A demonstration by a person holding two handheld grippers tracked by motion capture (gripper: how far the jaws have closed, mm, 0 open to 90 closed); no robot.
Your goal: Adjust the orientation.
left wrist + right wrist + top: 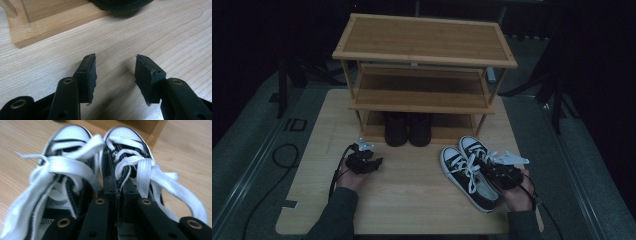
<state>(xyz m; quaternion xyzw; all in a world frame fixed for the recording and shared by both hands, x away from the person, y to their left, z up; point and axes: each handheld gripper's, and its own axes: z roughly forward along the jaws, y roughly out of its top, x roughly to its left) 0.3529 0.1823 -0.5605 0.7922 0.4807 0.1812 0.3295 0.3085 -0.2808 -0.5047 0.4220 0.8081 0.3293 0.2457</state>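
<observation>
My right hand-held gripper [119, 192] pinches the adjoining inner walls of the two black-and-white sneakers [472, 170], which sit on the bench [412, 200] right of the shoe rack [422, 65]. My left hand-held gripper [115, 72] rests released, nothing between its jaws.

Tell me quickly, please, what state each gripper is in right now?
Left gripper: open, nothing between its fingers, over the light wooden table.
Right gripper: shut on the black canvas sneakers with white laces, pinching their inner sides together.
</observation>
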